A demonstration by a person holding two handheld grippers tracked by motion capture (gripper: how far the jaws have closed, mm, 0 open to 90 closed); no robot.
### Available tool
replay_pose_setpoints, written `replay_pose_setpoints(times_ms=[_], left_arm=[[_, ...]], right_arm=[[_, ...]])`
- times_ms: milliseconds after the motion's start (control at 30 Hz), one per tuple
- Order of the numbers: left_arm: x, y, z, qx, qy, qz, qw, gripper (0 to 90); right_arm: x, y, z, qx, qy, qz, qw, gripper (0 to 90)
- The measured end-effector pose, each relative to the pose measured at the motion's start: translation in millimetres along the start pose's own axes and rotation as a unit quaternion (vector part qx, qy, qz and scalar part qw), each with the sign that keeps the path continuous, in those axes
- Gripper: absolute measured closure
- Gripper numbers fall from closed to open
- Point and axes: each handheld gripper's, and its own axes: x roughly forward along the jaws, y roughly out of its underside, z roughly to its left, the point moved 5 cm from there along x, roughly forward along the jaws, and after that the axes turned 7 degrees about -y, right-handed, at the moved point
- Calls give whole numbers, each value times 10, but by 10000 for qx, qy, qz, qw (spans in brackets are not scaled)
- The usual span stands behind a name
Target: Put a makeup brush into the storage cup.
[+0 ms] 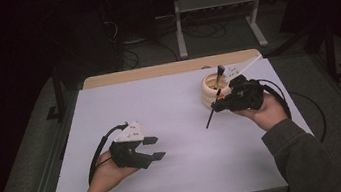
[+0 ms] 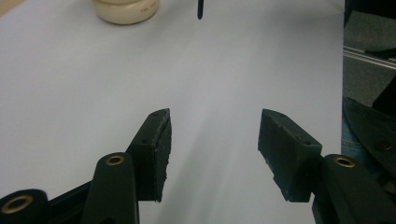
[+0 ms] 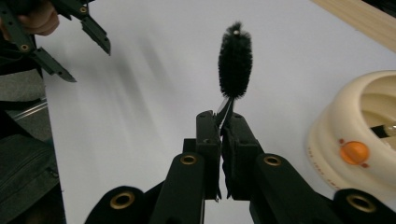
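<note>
So the thing in play is a skinny black bottle brush (image 3: 235, 60), the kind with a bristly head on a thin wire stem. The right gripper (image 3: 223, 122) has it pinched by the stem, jaws clamped tight together with just the wire between them, and the bristle head sticks out past the jaw tips, up in the air over the white table top (image 1: 177, 125). From the high view the brush (image 1: 214, 101) runs on a slant: one end points up over the pot, the other end hangs down toward the table on the person's side, off the surface as far as I can tell.

Right next to it sits a cream-coloured ribbed pot (image 1: 214, 90), at the far right part of the table. In the right gripper view the same pot (image 3: 355, 135) has a little orange dot on its side, and it holds a few other utensils, hard to make out which. The right gripper (image 1: 220, 105) hovers just beside the pot on its near side.

The left gripper (image 1: 151, 148) is well apart from all that, down at the near left of the table, jaws spread wide with nothing between them. In its own view, the left gripper (image 2: 214, 140) looks across bare white table toward the pot (image 2: 127, 10) at the far end.
</note>
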Motion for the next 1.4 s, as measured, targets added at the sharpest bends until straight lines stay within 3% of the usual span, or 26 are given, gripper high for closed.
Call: replay_pose_setpoints(times_ms=[367,600,833,1400], left_arm=[[-46,41,18,-64,-75,-91,9999,424],[-55,53,13,-87,-97,-78,9999,420],[-51,72,17,-94,-91,-73,9999,415],[-57,70,12,-104,-76,-118,9998,414]], right_arm=[[-190,-111,-198,130,274,-66,9995,852],[-309,-215,-330,334,466,-98,9983,851],[-352,-285,-399,414,567,-135,9974,851],[-548,-577,-685,670,1116,-287,9911,852]])
